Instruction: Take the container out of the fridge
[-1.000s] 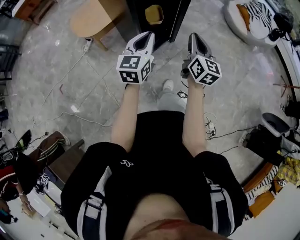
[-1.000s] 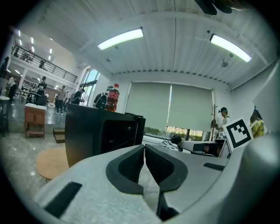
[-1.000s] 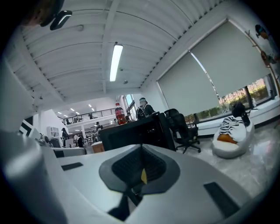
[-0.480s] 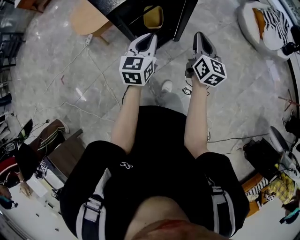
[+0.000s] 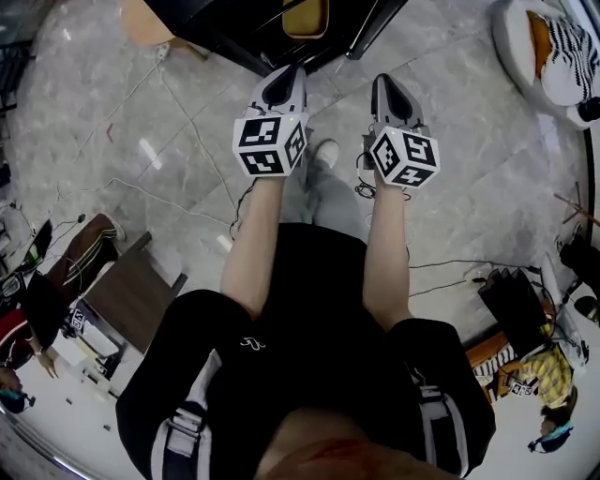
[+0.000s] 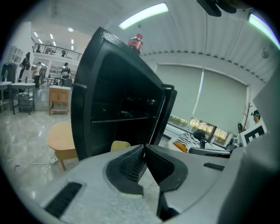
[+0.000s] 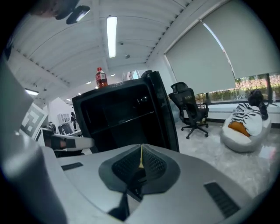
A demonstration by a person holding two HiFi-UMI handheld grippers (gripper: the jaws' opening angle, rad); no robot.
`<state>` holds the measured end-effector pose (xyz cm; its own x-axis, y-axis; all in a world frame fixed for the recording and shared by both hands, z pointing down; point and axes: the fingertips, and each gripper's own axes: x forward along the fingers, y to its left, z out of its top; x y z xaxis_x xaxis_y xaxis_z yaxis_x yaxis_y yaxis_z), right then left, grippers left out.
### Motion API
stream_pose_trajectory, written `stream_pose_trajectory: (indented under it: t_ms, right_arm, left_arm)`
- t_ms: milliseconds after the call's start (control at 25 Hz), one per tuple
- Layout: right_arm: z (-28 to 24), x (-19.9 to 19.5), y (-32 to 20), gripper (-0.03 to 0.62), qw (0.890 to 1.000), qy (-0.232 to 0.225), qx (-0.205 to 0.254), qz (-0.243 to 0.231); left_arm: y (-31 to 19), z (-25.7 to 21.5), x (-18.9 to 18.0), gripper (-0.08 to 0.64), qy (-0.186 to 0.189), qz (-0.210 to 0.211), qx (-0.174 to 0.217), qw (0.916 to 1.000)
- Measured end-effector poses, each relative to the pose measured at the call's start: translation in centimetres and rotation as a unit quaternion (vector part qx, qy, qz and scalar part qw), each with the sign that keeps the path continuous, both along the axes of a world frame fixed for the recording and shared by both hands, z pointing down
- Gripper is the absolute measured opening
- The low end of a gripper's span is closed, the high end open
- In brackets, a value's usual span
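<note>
While the fridge (image 5: 225,28) nears, left gripper (image 5: 285,73) and right gripper (image 5: 386,81) keep jaws clenched, empty.

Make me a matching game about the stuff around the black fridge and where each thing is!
Things:
1. red bottle
2. yellow container
3. round wooden table
4. office chair

Places:
A. low inside the open fridge
B. on top of the fridge
C. left of the fridge in the left gripper view
D. right of the fridge in the right gripper view

Pairs: 1-B, 2-A, 3-C, 4-D
</note>
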<state>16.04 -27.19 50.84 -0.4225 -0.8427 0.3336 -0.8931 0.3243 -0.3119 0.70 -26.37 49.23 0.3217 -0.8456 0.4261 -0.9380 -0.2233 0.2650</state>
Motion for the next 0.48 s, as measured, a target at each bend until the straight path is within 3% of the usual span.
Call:
stream_pose_trajectory:
  t_ms: [280, 480]
  right_arm:
    - [4.0, -4.1, -1.1, 0.014, 0.995, 0.055, -0.005, -0.086]
    - [6.7, -7.5, -3.0, 0.014, 0.981, 0.109, -0.003, -0.159]
  left_arm:
    - [-0.2, 4.6, -0.9, 0.018, 0.011, -0.021, -0.028, 0.9993]
    - [-0.2, 6.3, -1.8, 0.018, 0.02, -0.03, -0.043, 0.9984]
